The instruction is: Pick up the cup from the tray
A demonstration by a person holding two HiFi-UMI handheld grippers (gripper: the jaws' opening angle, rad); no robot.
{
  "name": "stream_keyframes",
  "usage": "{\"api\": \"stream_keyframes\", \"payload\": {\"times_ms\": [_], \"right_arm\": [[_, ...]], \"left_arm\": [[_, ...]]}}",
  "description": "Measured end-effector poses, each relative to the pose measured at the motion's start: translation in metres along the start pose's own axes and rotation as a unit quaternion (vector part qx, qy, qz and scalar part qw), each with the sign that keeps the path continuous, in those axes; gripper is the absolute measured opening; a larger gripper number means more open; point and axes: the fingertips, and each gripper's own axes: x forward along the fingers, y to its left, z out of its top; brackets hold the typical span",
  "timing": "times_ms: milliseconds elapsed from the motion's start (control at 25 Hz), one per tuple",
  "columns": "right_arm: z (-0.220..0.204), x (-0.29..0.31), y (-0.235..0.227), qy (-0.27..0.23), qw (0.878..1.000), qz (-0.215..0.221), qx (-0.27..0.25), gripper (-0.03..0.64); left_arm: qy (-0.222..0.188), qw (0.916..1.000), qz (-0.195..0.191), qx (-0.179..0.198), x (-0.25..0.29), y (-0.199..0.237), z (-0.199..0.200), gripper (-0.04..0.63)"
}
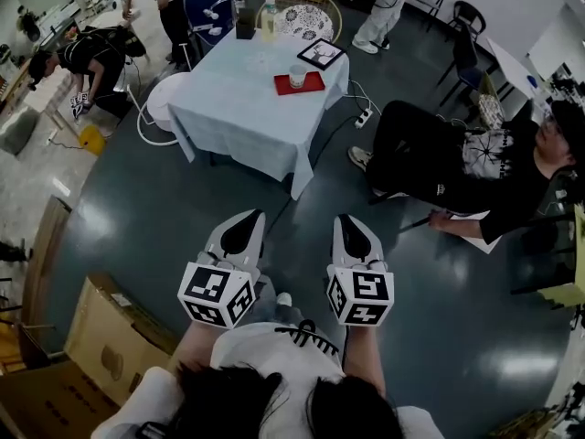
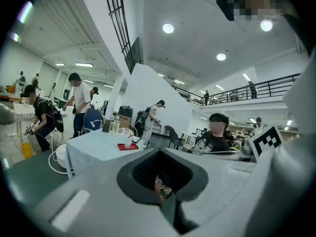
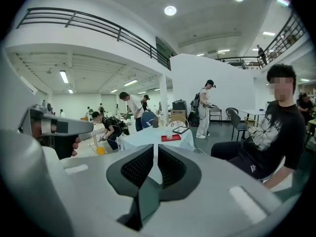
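Observation:
A pale cup (image 1: 297,76) stands on a red tray (image 1: 311,86) at the right side of a table with a light blue cloth (image 1: 233,108), far ahead of me. The left gripper view also catches the cup (image 2: 128,143) on its tray (image 2: 122,147), small and distant; the right gripper view has the same cup (image 3: 169,137) and tray (image 3: 174,138). My left gripper (image 1: 247,219) and right gripper (image 1: 350,222) are held side by side close to my body, well short of the table. Both are shut and hold nothing.
A person in black (image 1: 457,167) sits on the floor to the right of the table. Cardboard boxes (image 1: 110,337) lie at the lower left. A framed picture (image 1: 321,54) and a bottle (image 1: 269,21) share the table. A white stool (image 1: 164,99) stands left of it, a power strip (image 1: 364,115) to its right.

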Motion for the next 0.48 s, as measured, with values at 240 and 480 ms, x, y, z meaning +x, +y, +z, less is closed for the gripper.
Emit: {"api": "stream_keyframes", "payload": {"times_ms": [240,480], "right_arm": [[0.002,0.027,-0.004,0.005,1.000,0.018,0.001,0.114],[0.010,0.058,-0.010,0.013,1.000,0.023,-0.003,0.120]], "left_arm": [[-0.007,1.0000,0.000,-0.005,0.021,0.017,0.003,0.000],[-0.011,0.9998,0.004,-0.017,0.054,0.039,0.012,0.000]]}}
